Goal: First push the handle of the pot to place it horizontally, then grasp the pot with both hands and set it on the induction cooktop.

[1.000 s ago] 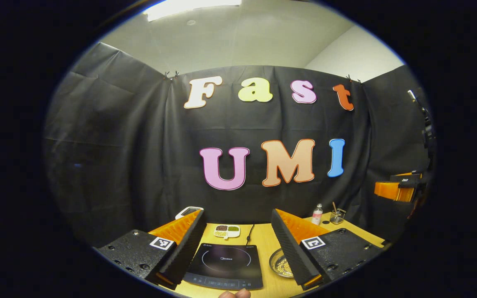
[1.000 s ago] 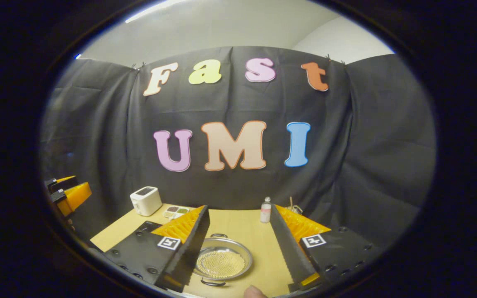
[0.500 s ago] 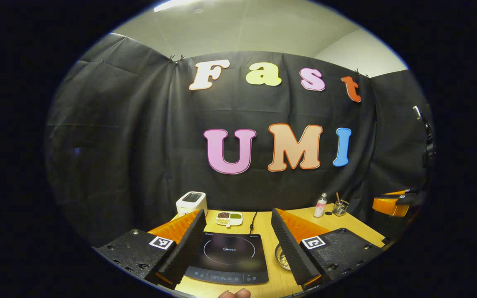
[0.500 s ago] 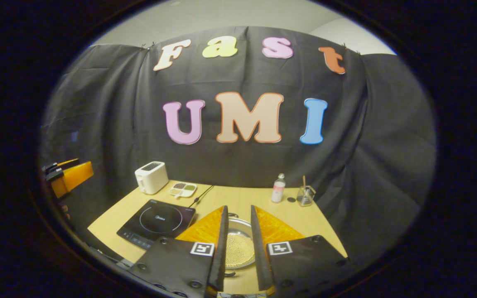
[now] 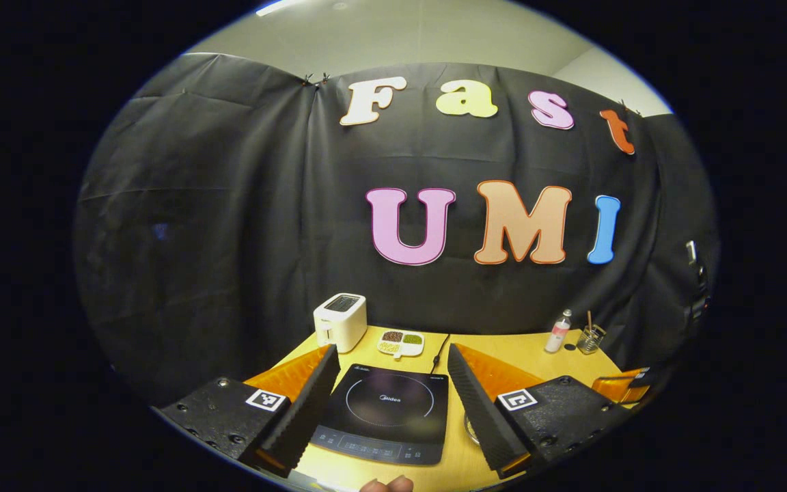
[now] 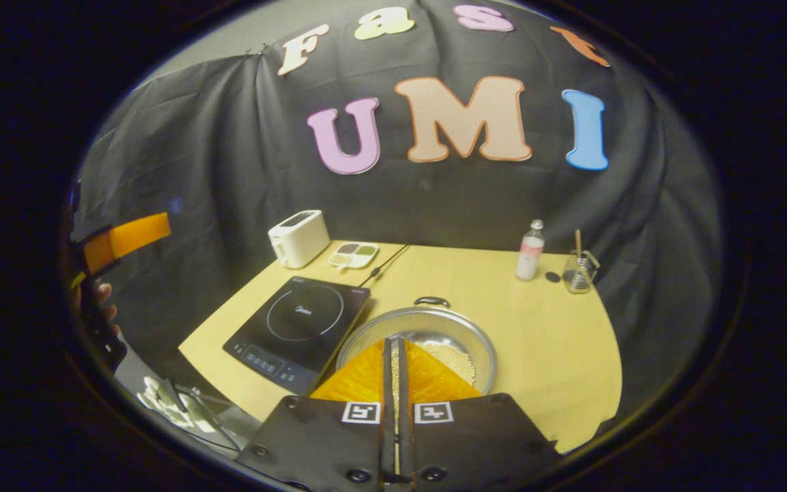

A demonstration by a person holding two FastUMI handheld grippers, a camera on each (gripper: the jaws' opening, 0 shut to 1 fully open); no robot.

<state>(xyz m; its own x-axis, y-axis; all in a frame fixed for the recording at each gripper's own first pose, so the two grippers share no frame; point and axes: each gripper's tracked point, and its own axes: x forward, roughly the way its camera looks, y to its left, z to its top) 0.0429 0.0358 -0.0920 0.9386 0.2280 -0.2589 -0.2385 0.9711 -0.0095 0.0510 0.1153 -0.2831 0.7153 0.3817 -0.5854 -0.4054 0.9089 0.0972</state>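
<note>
A round silver pot (image 6: 434, 331) with small pale beads in it sits on the wooden table, just right of the black induction cooktop (image 6: 298, 322). One loop handle (image 6: 432, 301) is on its far rim. My right gripper (image 6: 393, 340) is shut with nothing between its fingers and hangs over the pot's near side. My left gripper (image 5: 391, 350) is open, with the cooktop (image 5: 383, 413) showing between its fingers. A sliver of the pot (image 5: 468, 429) peeks out beside its right finger. In the right gripper view the left gripper (image 6: 127, 236) is at the far left, held by a hand (image 6: 96, 295).
At the back of the table (image 6: 557, 355) stand a white toaster (image 6: 298, 238) and a divided dish (image 6: 352, 255) of grains. A small bottle (image 6: 530, 240) and a glass jar (image 6: 578, 273) with a stick stand at the back right. The cooktop's cord (image 6: 383, 263) runs toward the wall.
My right gripper went from open to shut and rose, tilting down over the pot. My left gripper stayed open while its view swung left and tilted down.
</note>
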